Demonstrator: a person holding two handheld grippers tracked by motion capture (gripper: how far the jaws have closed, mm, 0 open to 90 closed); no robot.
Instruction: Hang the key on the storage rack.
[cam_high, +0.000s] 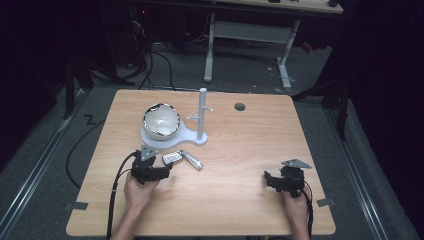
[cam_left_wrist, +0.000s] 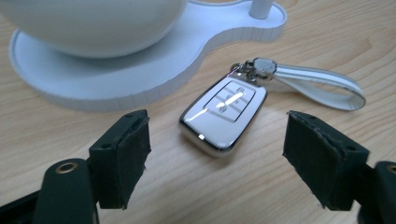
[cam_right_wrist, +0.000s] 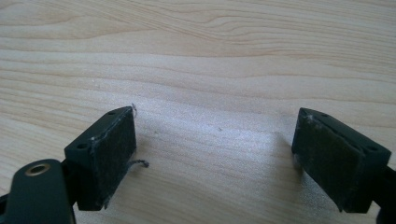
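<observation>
Reaching for the car key fob (cam_left_wrist: 223, 114), the left gripper (cam_left_wrist: 217, 158) hovers with its jaws spread wide and nothing between them; judging by this, the grasp is the step in hand. Next it likely must ease forward and close across the fob's sides. The fob is glossy white with a chrome rim and a looped strap (cam_left_wrist: 322, 86), lying flat near the table's (cam_high: 240, 200) middle, just before the white stand base (cam_left_wrist: 154, 70). Nearer the right edge, the right gripper (cam_high: 272, 181) rests wide and empty.
</observation>
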